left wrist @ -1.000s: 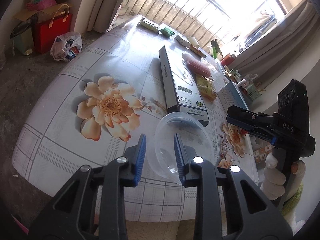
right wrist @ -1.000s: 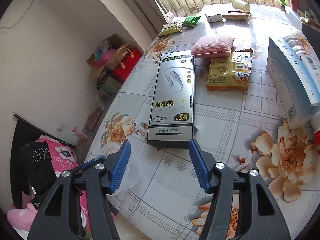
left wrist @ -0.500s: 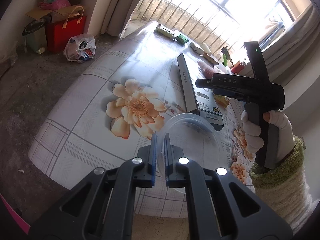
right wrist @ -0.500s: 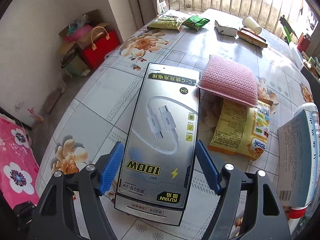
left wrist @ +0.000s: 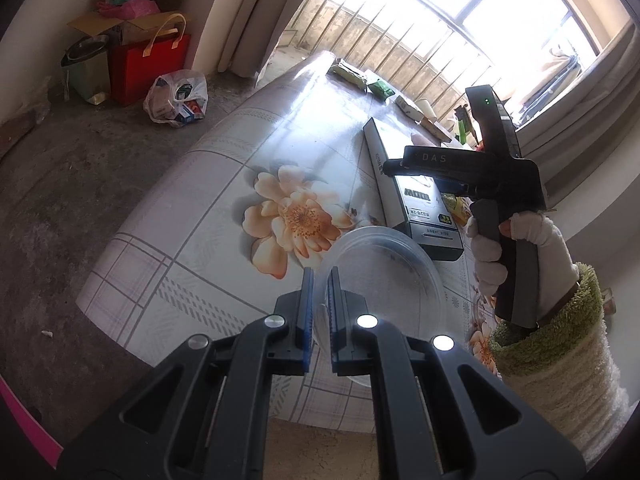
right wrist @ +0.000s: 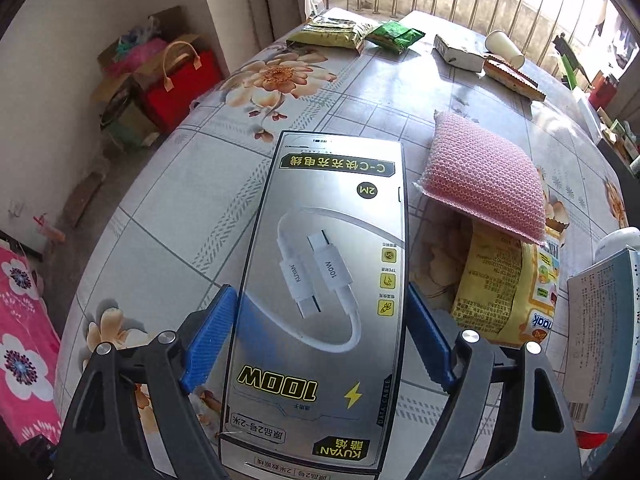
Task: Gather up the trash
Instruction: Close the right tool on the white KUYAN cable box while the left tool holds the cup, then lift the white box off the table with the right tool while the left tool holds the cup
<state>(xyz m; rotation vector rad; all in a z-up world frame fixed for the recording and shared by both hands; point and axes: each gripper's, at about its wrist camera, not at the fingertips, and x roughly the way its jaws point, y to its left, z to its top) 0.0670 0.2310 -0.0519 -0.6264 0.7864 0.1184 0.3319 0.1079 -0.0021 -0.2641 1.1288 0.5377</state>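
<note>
A clear plastic bowl (left wrist: 384, 276) sits near the front edge of the flowered table (left wrist: 224, 184). My left gripper (left wrist: 319, 276) is shut on its near rim. A long silver cable box (right wrist: 340, 200) lies flat further in and also shows in the left wrist view (left wrist: 424, 208), just beyond the bowl. My right gripper (right wrist: 320, 296) points steeply down over the box's near half. Its jaws are opening, with the box between the blue pads and neither pad pressing on it. A gloved hand (left wrist: 516, 248) holds that tool.
Right of the box lie a pink sponge pack (right wrist: 484, 180), a yellow snack bag (right wrist: 500, 284) and a blue-white carton (right wrist: 600, 340). Green packets (right wrist: 332, 34), a small carton (right wrist: 456, 54) and a paper cup (right wrist: 502, 46) sit at the far end. A red bag (left wrist: 148, 64) stands on the floor.
My left jaws closed onto the bowl's rim. My right gripper swung in over the silver box, tipped downward, and its jaws widened around it.
</note>
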